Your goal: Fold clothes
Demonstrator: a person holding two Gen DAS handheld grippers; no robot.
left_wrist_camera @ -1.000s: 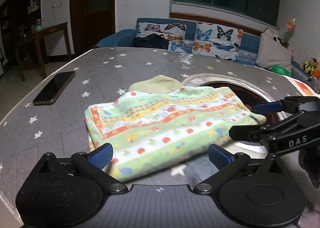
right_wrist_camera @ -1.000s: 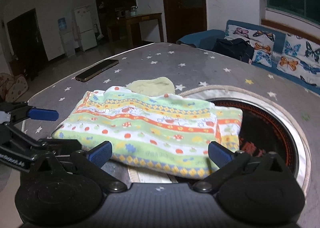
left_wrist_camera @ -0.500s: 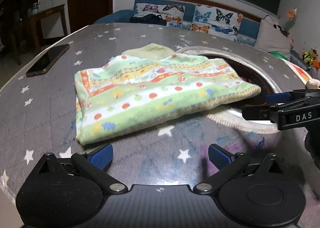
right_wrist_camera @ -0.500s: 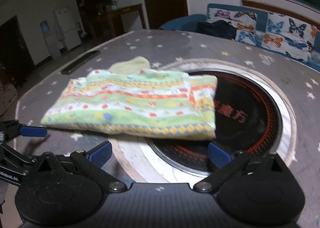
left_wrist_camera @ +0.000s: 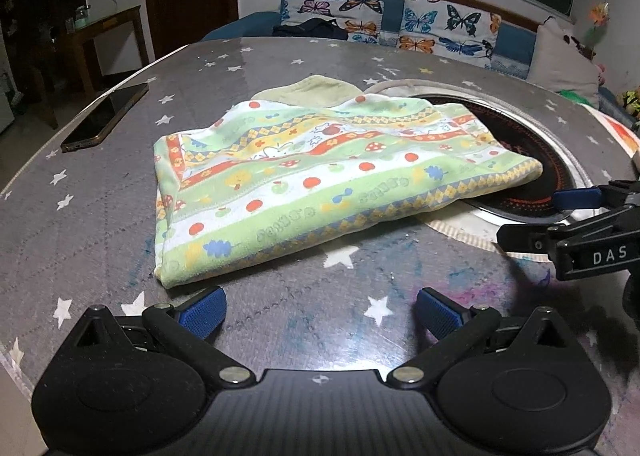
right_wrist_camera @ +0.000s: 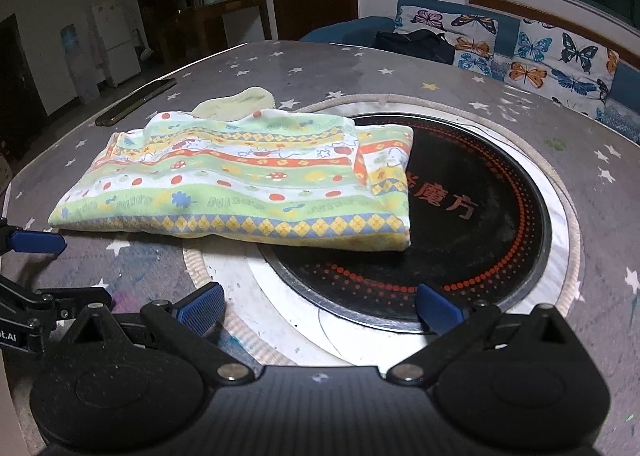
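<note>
A folded green garment (left_wrist_camera: 320, 184) with striped fruit and mushroom print lies flat on the grey star-patterned table (left_wrist_camera: 100, 192). Its right end rests over the black round cooktop (left_wrist_camera: 536, 164). A pale green piece (left_wrist_camera: 312, 90) sticks out behind it. In the right wrist view the garment (right_wrist_camera: 248, 184) lies ahead, partly on the cooktop (right_wrist_camera: 472, 224). My left gripper (left_wrist_camera: 320, 312) is open and empty, just short of the garment's near edge. My right gripper (right_wrist_camera: 320, 306) is open and empty, short of the garment, over the cooktop rim.
A dark phone (left_wrist_camera: 106, 116) lies on the table at the far left, also in the right wrist view (right_wrist_camera: 136, 106). A sofa with butterfly cushions (left_wrist_camera: 420, 26) stands behind the table. A wooden side table (left_wrist_camera: 100, 32) stands at the left.
Both grippers have drawn back from the garment toward the near table edge and hold nothing. The garment lies still, folded.
</note>
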